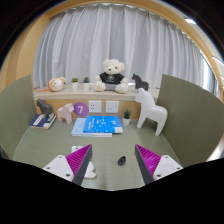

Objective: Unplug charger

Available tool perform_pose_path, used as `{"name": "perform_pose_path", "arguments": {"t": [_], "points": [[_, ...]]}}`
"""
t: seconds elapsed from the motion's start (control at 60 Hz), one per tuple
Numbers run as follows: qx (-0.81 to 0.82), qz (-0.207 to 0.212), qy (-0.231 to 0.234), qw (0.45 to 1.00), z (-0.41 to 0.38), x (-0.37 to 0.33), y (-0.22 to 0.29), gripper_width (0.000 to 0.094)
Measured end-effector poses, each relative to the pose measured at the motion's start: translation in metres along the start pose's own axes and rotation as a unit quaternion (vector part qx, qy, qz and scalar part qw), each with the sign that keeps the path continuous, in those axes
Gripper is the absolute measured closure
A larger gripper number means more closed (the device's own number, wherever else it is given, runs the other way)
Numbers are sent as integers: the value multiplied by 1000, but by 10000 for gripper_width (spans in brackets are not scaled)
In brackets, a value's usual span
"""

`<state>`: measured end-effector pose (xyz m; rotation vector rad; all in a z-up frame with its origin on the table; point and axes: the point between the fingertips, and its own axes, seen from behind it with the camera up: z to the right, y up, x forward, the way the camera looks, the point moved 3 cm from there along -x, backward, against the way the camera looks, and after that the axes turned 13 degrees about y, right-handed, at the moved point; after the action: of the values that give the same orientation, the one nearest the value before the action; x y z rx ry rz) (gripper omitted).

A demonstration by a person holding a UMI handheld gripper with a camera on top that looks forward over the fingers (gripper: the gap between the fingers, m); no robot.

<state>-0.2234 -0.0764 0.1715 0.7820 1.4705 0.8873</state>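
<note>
Gripper [113,160] fingers stood apart, empty. Small dark charger [121,159] lay on desk [45,145] between fingertips, slightly right of centre, just ahead. Beyond: blue box [98,125], white horse [150,110], teddy bear [113,74].

Home desk nook — teddy bear [112,74], curtains [120,35]

desk [50,148] olive green, green partitions either side. teddy bear [112,74] in dark shirt sitting on back shelf [60,92], white curtain [120,35] behind. white horse figure [150,108] standing right of blue book [98,125]. purple card [80,109] upright behind book, small pink toy [66,114] left of it, dark items [42,120] far left
</note>
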Motion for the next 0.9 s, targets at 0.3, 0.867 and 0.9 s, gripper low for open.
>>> {"name": "perform_pose_path", "arguments": {"t": [0.3,0.867,0.9], "points": [[45,1,15,999,-73,-81,-42,68],[8,-38,37,999,-132,-127,-83,73],[7,-39,38,999,-133,-128,-84,75]]}}
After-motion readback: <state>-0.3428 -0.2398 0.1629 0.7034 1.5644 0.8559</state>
